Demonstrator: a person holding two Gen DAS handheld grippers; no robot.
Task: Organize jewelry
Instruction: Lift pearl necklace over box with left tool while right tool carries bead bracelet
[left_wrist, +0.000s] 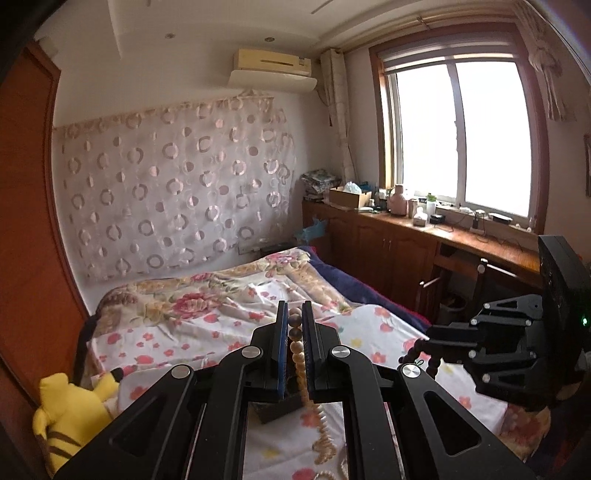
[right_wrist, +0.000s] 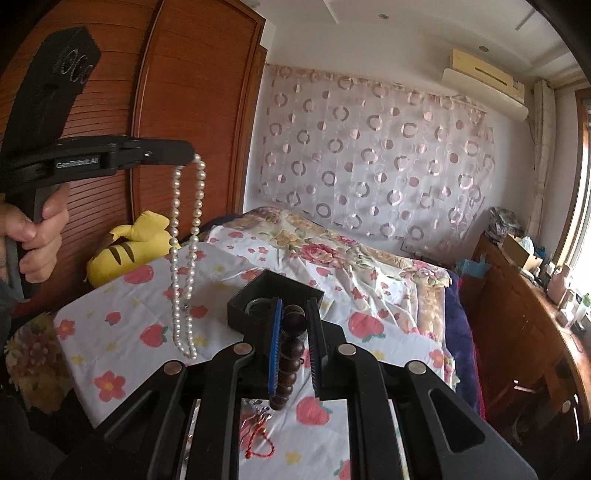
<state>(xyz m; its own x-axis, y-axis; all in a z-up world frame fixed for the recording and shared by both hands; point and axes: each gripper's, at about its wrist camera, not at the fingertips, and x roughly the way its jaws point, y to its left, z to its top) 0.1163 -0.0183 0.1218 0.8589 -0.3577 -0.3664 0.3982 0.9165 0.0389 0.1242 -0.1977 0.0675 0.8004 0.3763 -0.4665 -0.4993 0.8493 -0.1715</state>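
A: Two grippers, both raised over the flowered bed (right_wrist: 369, 273)?
B: Yes. The left gripper (right_wrist: 192, 157), marked "GenRobot.AI", pinches a dangling pearl necklace (right_wrist: 192, 236). The right gripper (right_wrist: 295, 325) clamps dark wooden beads (right_wrist: 286, 369) beside the black box (right_wrist: 240, 306).

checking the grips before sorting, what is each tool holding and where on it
Left tool: pearl necklace, pinched at the top of its hanging loop. Right tool: dark wooden bead string, clamped at its upper beads.
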